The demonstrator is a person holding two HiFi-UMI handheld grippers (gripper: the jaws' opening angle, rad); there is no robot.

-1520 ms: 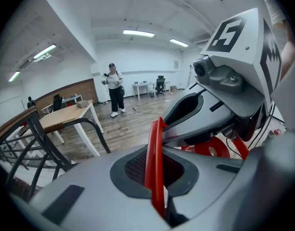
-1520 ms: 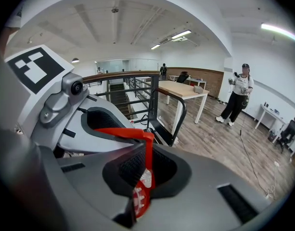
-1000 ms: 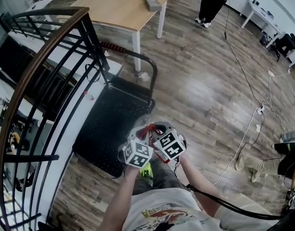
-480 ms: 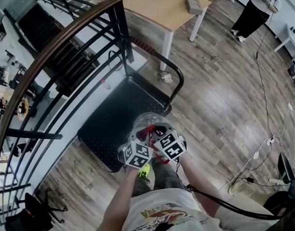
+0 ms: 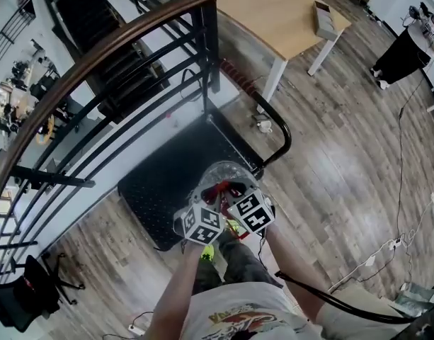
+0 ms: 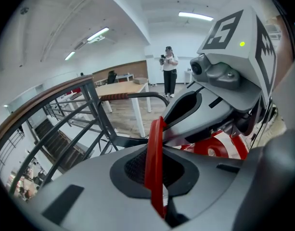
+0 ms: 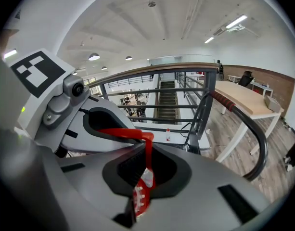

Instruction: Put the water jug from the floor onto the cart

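While the head view alone shows the black railing (image 5: 96, 55) at the left and the cart (image 5: 156, 190) beside it, neither gripper view takes in the cart's dark deck. From above, the clear water jug (image 5: 227, 174) sits in line with the deck's near right corner, just short of the cart's push handle (image 5: 282, 134); whether it rests there cannot be told. The jug's body shows in the head view only. The gripper views give just its red handle (image 6: 155, 162). The left gripper (image 6: 156, 177) has its jaws closed tight on that red strap. The right gripper (image 7: 141, 179) is likewise clamped on the handle, beside the red cap. Only the right gripper view shows a staircase (image 7: 167, 100) past the rails. A wooden table (image 5: 287, 9) and a standing person (image 5: 408, 48) lie farther right.
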